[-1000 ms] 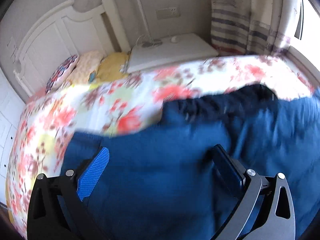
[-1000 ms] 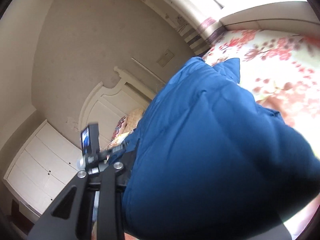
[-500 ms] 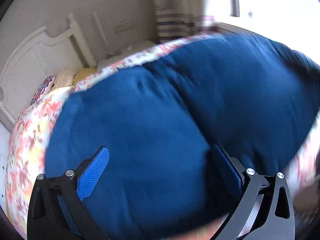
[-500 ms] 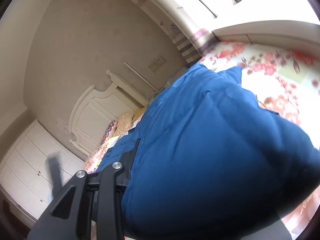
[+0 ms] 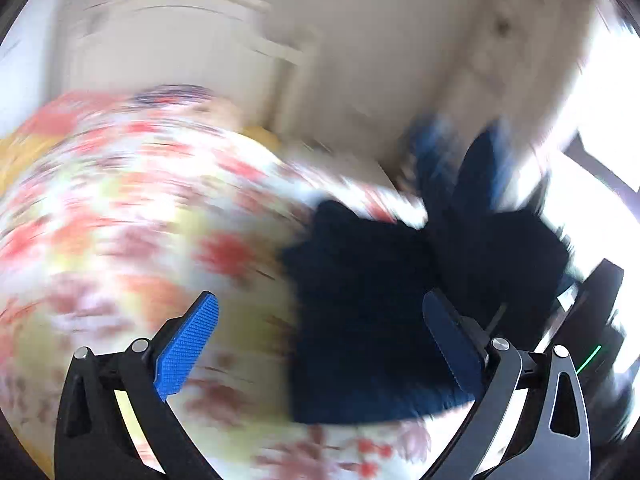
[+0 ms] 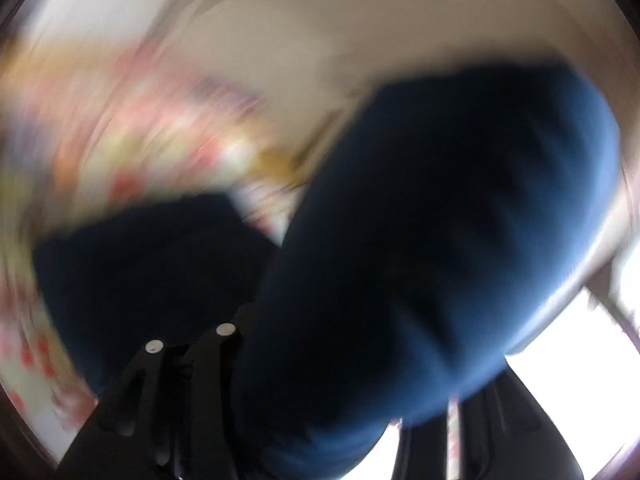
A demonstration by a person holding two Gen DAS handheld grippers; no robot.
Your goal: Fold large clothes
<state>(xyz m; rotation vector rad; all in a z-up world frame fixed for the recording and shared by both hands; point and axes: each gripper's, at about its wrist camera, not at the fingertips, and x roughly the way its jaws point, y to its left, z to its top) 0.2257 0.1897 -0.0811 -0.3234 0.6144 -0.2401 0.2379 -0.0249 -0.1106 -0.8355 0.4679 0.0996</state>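
Note:
Both views are blurred by fast motion. A large dark blue garment [image 5: 372, 320] lies bunched on the floral bedspread [image 5: 120, 216], ahead and right of my left gripper [image 5: 320, 344], which is open and empty; its right finger [image 5: 452, 344] overlaps the cloth's edge. In the right wrist view the same blue garment [image 6: 440, 240] is draped over my right gripper and fills most of the frame. The right fingertips are hidden under the cloth; only the black finger bases [image 6: 188, 360] show, close together.
A white headboard [image 5: 180, 28] and beige wall stand beyond the bed. A bright window [image 5: 600, 152] is at the right. Another black device [image 5: 592, 320] shows at the right edge of the left wrist view.
My left gripper has swung left off the garment, so it now faces the bedspread with the cloth to its right. The right gripper has swung too, with the cloth still over it.

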